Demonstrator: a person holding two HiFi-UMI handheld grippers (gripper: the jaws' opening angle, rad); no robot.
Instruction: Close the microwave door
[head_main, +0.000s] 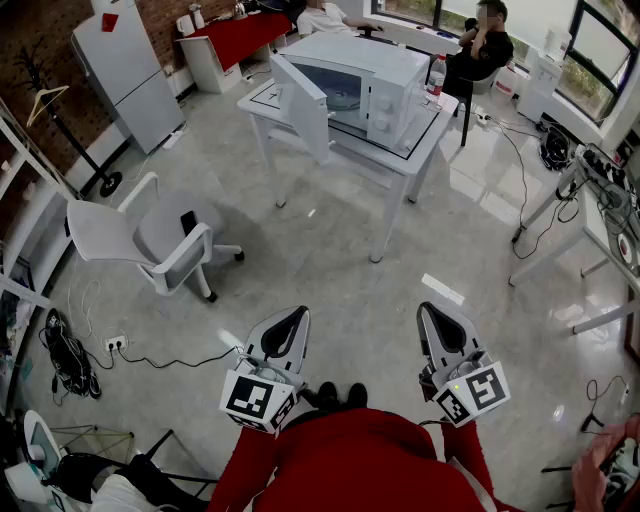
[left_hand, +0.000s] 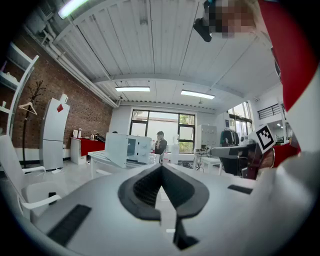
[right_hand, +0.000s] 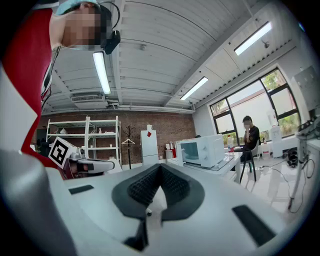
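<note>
A white table (head_main: 424, 140) stands at the far side of the floor, well apart from both grippers, and the microwave (head_main: 370, 70) sits on top of it. The microwave's long axis runs roughly left to right across the head view, with its windowed front turned toward the person and slightly to the left. Its door (head_main: 302, 108) hangs from the left end and stands wide open, swung out over the table's near edge at about a right angle to the front. The left gripper (head_main: 296, 314) and the right gripper (head_main: 430, 309) hover low in front of the person, both pointing toward the table. Each has its jaws brought together at the tips, with nothing between them and touching nothing.
</note>
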